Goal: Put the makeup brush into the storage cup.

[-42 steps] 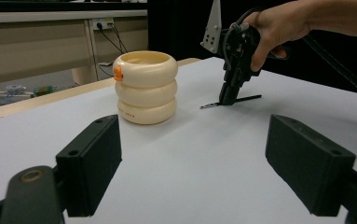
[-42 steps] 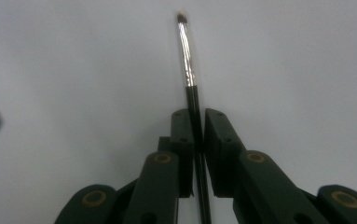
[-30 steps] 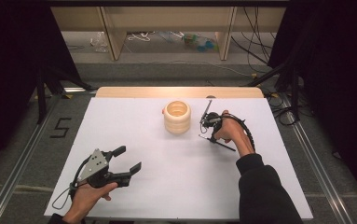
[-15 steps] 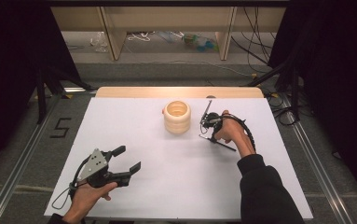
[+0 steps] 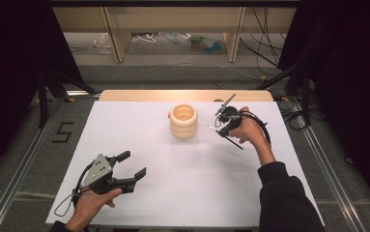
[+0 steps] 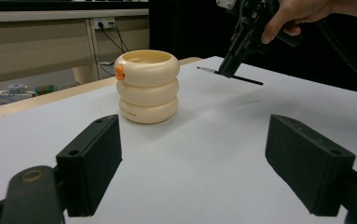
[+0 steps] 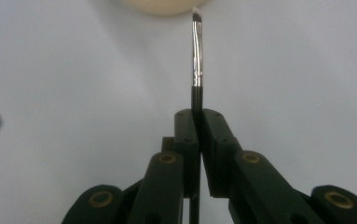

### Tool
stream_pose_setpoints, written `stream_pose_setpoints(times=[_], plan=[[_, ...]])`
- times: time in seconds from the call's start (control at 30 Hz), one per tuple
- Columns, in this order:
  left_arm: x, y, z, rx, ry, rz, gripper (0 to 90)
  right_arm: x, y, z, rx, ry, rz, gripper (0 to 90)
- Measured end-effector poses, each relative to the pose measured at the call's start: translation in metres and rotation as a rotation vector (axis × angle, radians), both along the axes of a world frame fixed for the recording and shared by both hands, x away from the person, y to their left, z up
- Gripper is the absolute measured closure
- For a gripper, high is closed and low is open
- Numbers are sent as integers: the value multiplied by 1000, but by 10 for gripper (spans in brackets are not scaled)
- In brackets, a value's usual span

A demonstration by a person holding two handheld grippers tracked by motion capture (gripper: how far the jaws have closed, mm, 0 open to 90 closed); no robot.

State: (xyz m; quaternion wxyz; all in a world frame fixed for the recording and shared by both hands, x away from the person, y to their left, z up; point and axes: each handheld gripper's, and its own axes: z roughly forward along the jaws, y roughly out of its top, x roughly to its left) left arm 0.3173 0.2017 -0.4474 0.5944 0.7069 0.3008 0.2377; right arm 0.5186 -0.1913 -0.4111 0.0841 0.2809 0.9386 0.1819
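Thin brush (image 7: 197, 56) clamped between the closed jaws of the right gripper (image 5: 227, 122), held low just right of the cream ringed holder (image 5: 183, 121), bristle tip aimed toward that holder's base, hand (image 5: 248, 130) raised off the white table (image 5: 211, 183) with forearm angled in. Well in front-left of the holder, left gripper (image 5: 127, 166) resting near the table's near edge, jaws spread wide around nothing, pointed toward the holder.

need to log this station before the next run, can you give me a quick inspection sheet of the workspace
surface: white table top, wooden strip along its far edge, no marks seen
job's things: cream ribbed three-ring holder with orange tab, upright; thin black-handled brush, tip pointing towards the holder
clutter: nothing seen on the table
grippers: right gripper shut on the brush; left gripper open, holding nothing
cables: black cable loop trailing from left gripper
surroundings: shelf legs, loose cords on floor beyond; "5" marked on the floor at left
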Motion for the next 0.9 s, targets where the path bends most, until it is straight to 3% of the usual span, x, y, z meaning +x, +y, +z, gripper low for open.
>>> stream_pose_setpoints(times=[0.17,0.2,0.37,0.43,0.77,0.9], plan=[[0,0,0,-4,3,2,185,0,-4,7,99,-107,-22,853],[0,0,0,-5,4,3,185,-2,-6,9,142,-152,-40,853],[-1,0,0,-6,7,2,185,-5,-9,14,200,-206,-68,853],[0,0,0,0,1,0,185,-6,-10,13,258,-259,-94,853],[0,0,0,-3,1,4,185,-10,-17,15,406,-336,-135,853],[0,0,0,-3,1,3,185,-12,-17,15,441,-367,-146,853]])
